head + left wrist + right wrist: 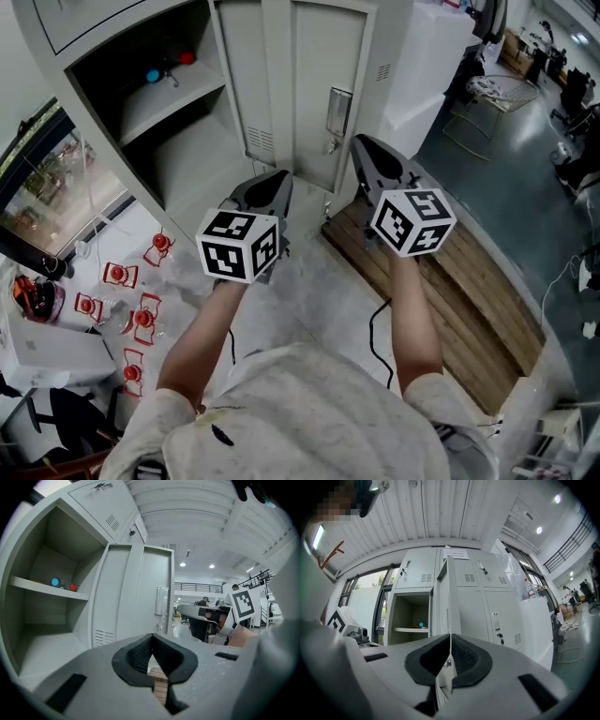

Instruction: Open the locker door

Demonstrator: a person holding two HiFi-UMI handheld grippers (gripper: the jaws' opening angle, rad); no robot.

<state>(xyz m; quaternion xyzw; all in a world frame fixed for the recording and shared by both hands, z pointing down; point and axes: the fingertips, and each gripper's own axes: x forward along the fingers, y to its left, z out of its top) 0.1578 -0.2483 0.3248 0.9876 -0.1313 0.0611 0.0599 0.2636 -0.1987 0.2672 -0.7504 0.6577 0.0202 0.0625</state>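
At the grey sheet-metal lockers, flat locker door open.
We see right tongs pinching its thin edge; left tongs pressed together, empty; wood-plank floor.

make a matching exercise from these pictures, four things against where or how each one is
1 locker door
2 blue object
3 wooden pallet
4 left gripper

a on the shelf inside the locker
b lying on the floor
c swung open
d shut, nothing held

Pairs: 1-c, 2-a, 3-b, 4-d
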